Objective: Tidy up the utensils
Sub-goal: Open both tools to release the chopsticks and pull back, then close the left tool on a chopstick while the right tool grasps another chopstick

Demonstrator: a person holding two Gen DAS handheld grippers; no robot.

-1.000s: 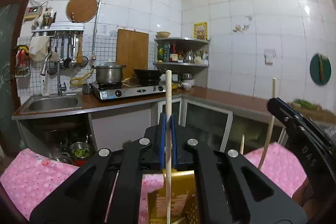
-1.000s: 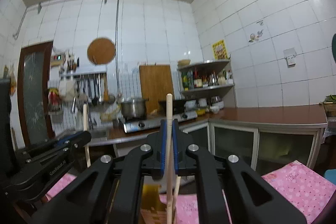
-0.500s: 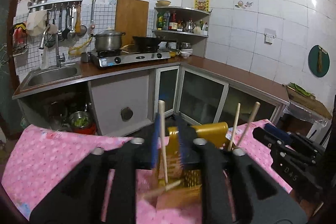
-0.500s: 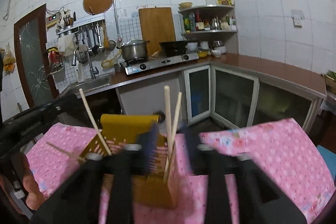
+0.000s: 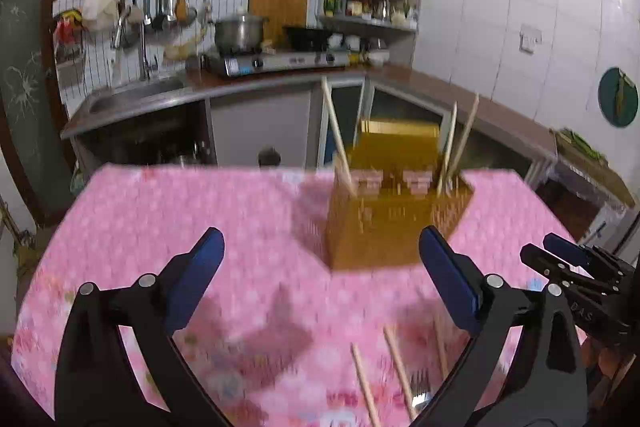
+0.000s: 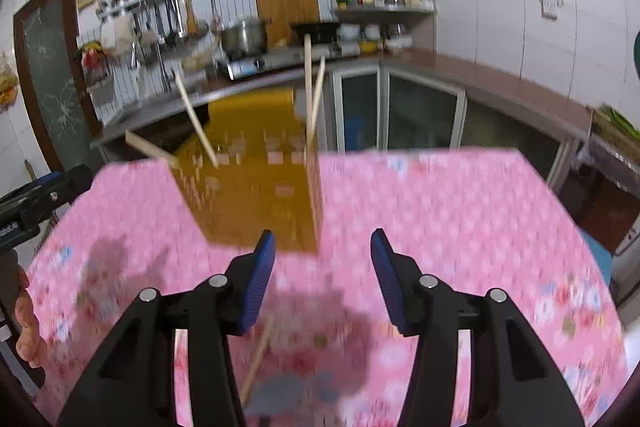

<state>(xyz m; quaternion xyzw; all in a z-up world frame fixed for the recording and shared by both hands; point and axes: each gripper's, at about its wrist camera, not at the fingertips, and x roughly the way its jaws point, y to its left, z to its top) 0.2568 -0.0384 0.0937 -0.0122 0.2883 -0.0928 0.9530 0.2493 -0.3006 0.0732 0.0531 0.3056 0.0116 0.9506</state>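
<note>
A yellow utensil holder stands on the pink tablecloth; several wooden chopsticks stick out of it. It also shows in the right wrist view with chopsticks leaning in it. My left gripper is wide open and empty, short of the holder. My right gripper is open and empty, just in front of the holder; it also shows in the left wrist view. Loose chopsticks and a fork lie on the cloth near me. One loose chopstick lies under the right gripper.
The table's far edge faces a kitchen counter with a sink and a gas stove. A corner shelf holds bottles. My left gripper shows at the left in the right wrist view.
Both grippers held a chopstick upright over the holder, then opened and let go. Both have pulled back and tilted down; the released chopsticks now stand in the holder.
</note>
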